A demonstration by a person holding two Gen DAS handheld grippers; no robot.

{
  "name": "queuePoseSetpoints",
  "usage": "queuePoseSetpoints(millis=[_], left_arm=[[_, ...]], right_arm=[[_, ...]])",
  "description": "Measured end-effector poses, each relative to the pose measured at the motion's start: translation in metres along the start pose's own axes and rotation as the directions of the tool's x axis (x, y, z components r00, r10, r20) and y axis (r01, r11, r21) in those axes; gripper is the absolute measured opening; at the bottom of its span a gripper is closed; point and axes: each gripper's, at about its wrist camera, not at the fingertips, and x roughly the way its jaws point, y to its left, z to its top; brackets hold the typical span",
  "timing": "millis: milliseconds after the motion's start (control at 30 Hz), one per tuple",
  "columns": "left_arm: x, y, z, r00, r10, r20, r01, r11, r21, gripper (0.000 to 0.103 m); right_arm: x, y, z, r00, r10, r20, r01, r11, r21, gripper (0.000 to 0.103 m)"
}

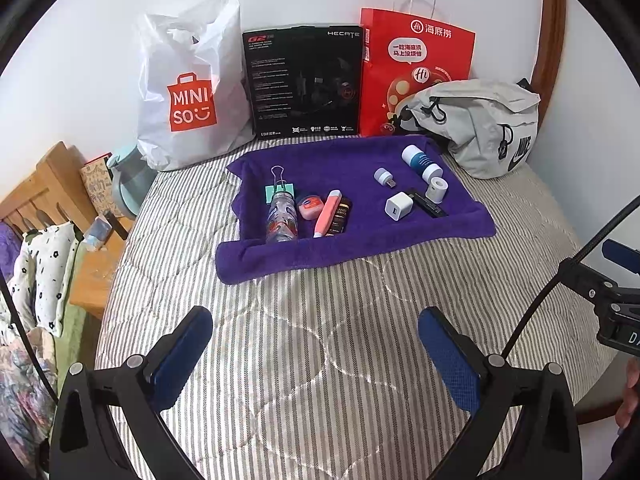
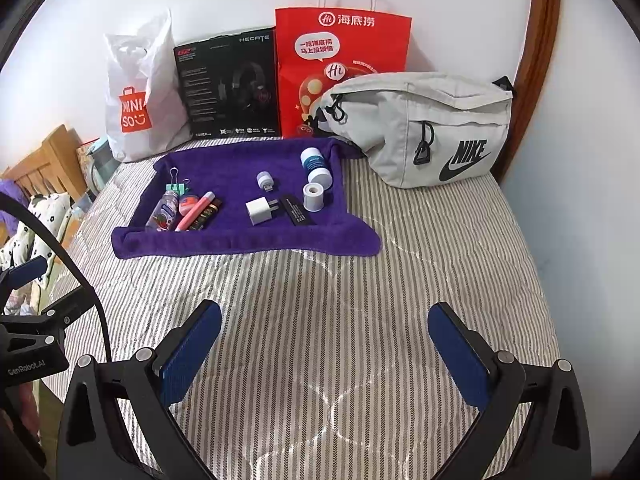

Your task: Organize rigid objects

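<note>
A purple towel (image 1: 352,248) (image 2: 240,246) lies on the striped bed. On its left part sit a small clear bottle (image 1: 281,216) (image 2: 163,213), a green binder clip (image 1: 279,186), a round red tin (image 1: 310,207), a pink tube (image 1: 327,213) (image 2: 196,211) and a dark tube (image 1: 341,216). To the right lie a white charger cube (image 1: 398,207) (image 2: 258,210), a small USB plug (image 1: 385,178) (image 2: 265,181), a flat black bar (image 1: 429,203) (image 2: 296,210), a blue-and-white bottle (image 1: 420,161) (image 2: 316,166) and a white cylinder (image 1: 437,189) (image 2: 313,196). My left gripper (image 1: 316,350) and right gripper (image 2: 325,350) hover open over the bedspread, well short of the towel, holding nothing.
Against the wall stand a white Miniso bag (image 1: 188,96) (image 2: 136,96), a black headset box (image 1: 304,84) (image 2: 228,88) and a red paper bag (image 1: 412,68) (image 2: 340,64). A grey Nike waist bag (image 1: 484,128) (image 2: 428,128) lies at the right. A wooden headboard (image 1: 48,184) borders the left.
</note>
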Motion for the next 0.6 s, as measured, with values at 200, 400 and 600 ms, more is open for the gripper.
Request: queuePoseSetpoints(millis=[200,400,600], left_arm=[[-0.0022,0.0029,-0.0014,1.0,0.005,0.0,-0.005,1.0,-0.005,0.103],[-0.0042,0.0044,-0.0019,1.0,0.006,0.001,-0.006,1.0,0.002,0.103],[-0.0063,0.0044,-0.0035,1.0,0.012,-0.001,-0.012,1.0,0.007,0.103]], right_arm=[[0.002,-0.0016,-0.0034,1.0,0.01,-0.012,-0.01,1.0,0.009,0.102],[0.0009,0.0001,-0.006,1.0,0.027,-0.01,-0.026,1.0,0.01,0.102],[-0.0006,0.0009,-0.0068,1.0,0.028,-0.007,-0.028,1.0,0.008,0.102]])
